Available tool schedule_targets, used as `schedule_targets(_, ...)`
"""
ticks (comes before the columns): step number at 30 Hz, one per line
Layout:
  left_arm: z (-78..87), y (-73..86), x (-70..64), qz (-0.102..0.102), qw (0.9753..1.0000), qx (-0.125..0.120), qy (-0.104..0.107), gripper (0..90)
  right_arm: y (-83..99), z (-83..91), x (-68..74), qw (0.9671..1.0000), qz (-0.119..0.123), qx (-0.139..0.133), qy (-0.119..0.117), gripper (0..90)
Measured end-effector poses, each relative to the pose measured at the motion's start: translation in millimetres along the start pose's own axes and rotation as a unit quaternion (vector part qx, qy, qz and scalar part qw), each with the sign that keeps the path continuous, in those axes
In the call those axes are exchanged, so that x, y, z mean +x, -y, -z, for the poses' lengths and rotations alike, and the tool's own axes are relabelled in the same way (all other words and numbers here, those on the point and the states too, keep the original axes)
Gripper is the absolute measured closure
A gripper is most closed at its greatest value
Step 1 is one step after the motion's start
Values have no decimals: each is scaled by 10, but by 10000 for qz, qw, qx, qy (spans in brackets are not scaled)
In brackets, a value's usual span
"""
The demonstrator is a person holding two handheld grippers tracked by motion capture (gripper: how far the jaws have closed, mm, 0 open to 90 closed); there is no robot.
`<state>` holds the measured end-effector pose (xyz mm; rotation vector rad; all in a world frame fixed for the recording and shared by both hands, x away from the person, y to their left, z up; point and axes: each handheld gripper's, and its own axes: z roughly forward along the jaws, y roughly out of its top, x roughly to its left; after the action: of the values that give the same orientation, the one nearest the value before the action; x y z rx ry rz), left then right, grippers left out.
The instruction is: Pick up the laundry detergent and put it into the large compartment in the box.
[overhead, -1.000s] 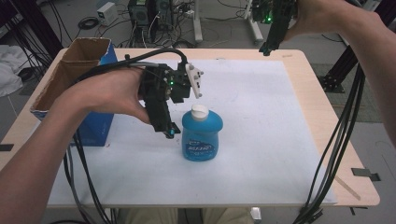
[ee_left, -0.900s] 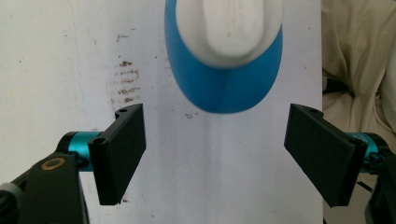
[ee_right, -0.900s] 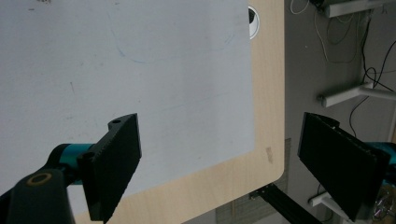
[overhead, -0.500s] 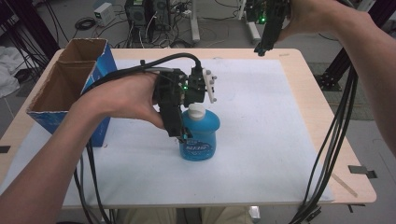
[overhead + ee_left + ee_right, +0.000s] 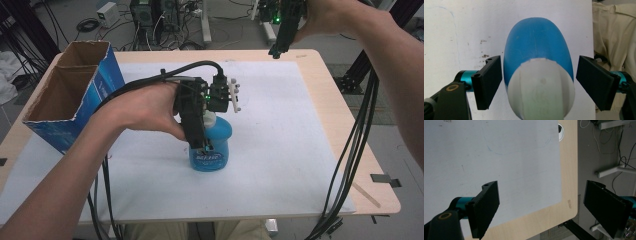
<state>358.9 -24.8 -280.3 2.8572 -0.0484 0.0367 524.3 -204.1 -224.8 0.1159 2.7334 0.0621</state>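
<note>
A squat blue bottle (image 5: 214, 151) with a white cap stands upright on the white mat, near the middle of the table. My left gripper (image 5: 204, 142) comes down on it from above. In the left gripper view the left gripper (image 5: 539, 85) is open, one jaw on each side of the bottle (image 5: 536, 47) just below its white cap (image 5: 541, 92). The left jaw is almost against the blue body and the right jaw stands off it. My right gripper (image 5: 276, 50) hangs open over the table's far edge, its jaws (image 5: 546, 210) holding nothing.
An open blue cardboard box (image 5: 70, 95) stands at the table's left edge, close to my left forearm. The white mat (image 5: 300, 125) covers most of the wooden table (image 5: 350, 110). Black cables trail off the front right, and equipment stands on the floor beyond the far edge.
My left gripper has moved right and down from beside the bottle until its jaws straddle it. The right gripper has barely shifted at the far edge.
</note>
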Motion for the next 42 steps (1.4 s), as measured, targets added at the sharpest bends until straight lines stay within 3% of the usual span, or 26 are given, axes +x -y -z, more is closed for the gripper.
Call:
schedule_targets(28,-49,-38,12,-8,9999,149,-6,215,8,15,16,10000,-15,23,2,126)
schedule_targets(42,-74,-35,4,-54,9998,164,29,265,-5,-5,22,10000,-12,59,-7,126)
